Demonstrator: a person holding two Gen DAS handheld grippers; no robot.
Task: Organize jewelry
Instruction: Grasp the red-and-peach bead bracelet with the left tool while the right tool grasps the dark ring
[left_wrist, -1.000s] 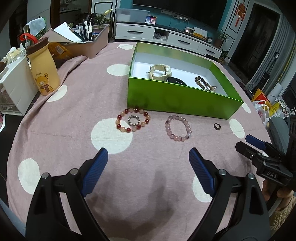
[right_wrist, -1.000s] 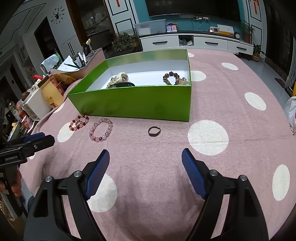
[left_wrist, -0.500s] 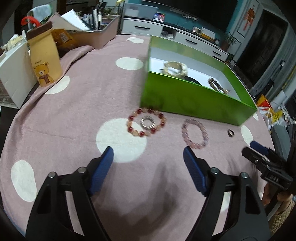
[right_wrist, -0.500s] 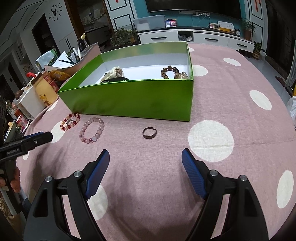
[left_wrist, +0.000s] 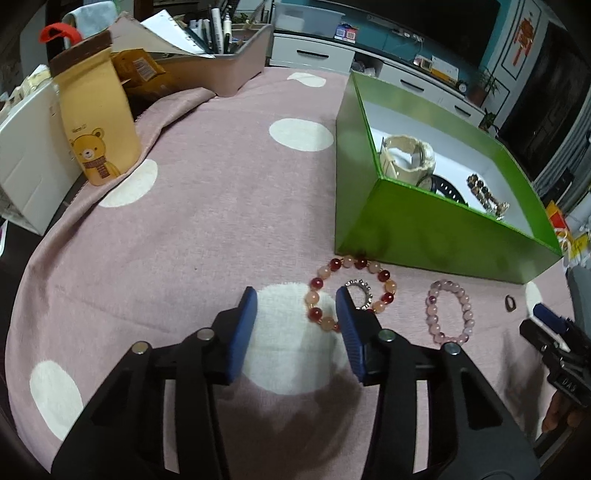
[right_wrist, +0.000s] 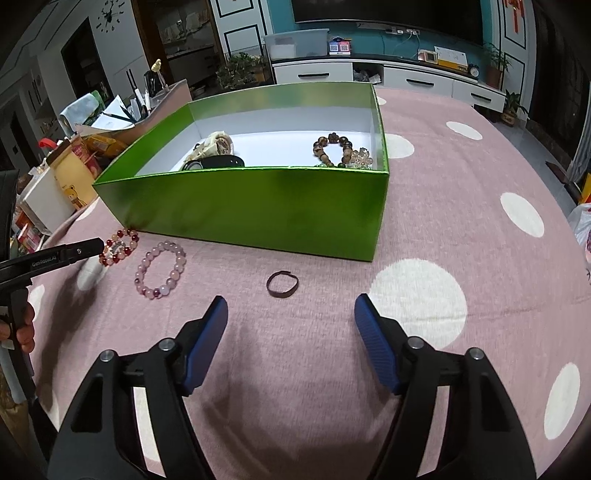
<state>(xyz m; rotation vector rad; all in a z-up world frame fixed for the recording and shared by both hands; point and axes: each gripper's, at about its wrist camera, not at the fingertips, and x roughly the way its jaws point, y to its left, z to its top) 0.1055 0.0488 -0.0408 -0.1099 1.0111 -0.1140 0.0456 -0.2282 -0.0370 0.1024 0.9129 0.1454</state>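
Left wrist view: the green box (left_wrist: 424, 229) on the counter (left_wrist: 207, 221) already holds a cream bracelet (left_wrist: 406, 157), a black band (left_wrist: 448, 190) and a dark bead bracelet (left_wrist: 484, 194). Left outside, in front of the box's near wall: a red bead bracelet (left_wrist: 321, 282) with a silver ring (left_wrist: 360, 291) lying inside it, a pink bead bracelet (left_wrist: 448, 314) and a small dark ring (left_wrist: 510, 302). The task is judged roughly half done. The left tool (left_wrist: 295, 321) is narrowing, its jaws about half open; the near side of the red bead bracelet lies between them, not yet pinched. Right wrist view: the small dark ring (right_wrist: 282, 283) lies just ahead of the right tool (right_wrist: 291, 325), whose jaws stand fairly wide, closing slightly, and hold nothing.
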